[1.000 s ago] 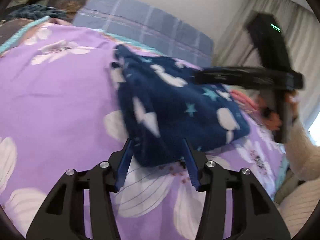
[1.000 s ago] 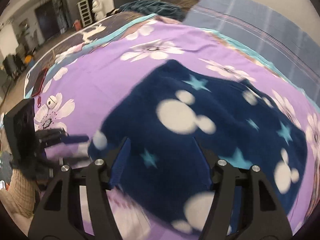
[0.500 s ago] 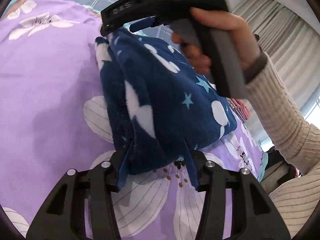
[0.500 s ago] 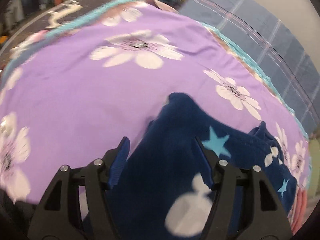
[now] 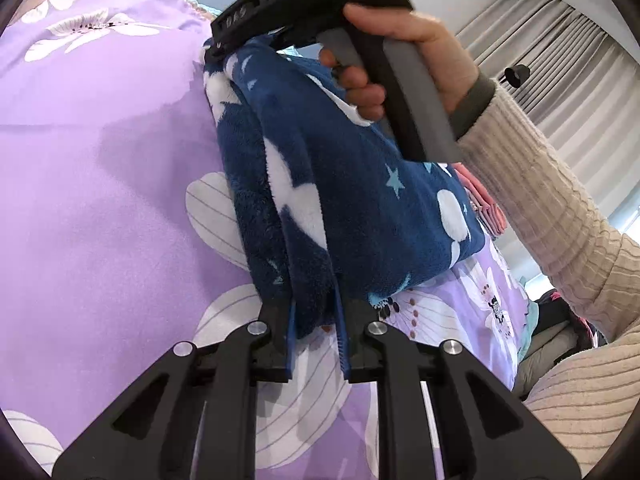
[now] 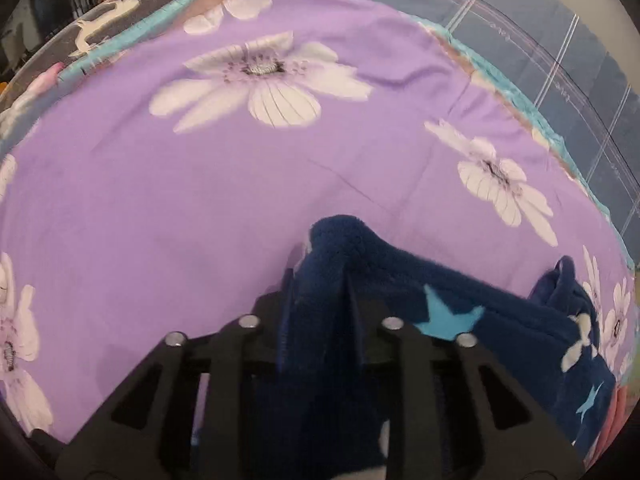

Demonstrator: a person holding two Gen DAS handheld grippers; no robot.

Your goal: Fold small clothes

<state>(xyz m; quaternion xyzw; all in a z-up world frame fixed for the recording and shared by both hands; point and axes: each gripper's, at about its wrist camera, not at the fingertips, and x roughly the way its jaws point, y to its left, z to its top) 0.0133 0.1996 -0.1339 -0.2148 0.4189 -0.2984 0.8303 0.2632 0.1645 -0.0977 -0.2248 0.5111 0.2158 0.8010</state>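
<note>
A dark blue fleece garment (image 5: 360,184) with white shapes and pale blue stars lies folded on the purple flowered bedsheet (image 5: 100,200). My left gripper (image 5: 308,296) is at its near edge. The jaws are closing, and a fold of fleece is pinched between the blue pads. A hand (image 5: 404,48) holds the right gripper (image 5: 220,50) at the garment's far corner. In the right wrist view that gripper (image 6: 318,276) points steeply down, its jaws closing with a bunched corner of the garment (image 6: 460,292) squeezed between them above the sheet (image 6: 200,200).
A pink folded item (image 5: 486,208) lies just beyond the garment's right side. A blue-grey checked cover (image 6: 540,40) borders the sheet at the back. A cream ribbed sleeve (image 5: 560,220) crosses the right side, with curtains (image 5: 560,60) behind it. A dark patterned blanket (image 6: 100,20) lies at the far left.
The right gripper swept across the garment to its far corner and narrowed onto it. The left gripper's jaws narrowed onto the near edge, and it dipped slightly.
</note>
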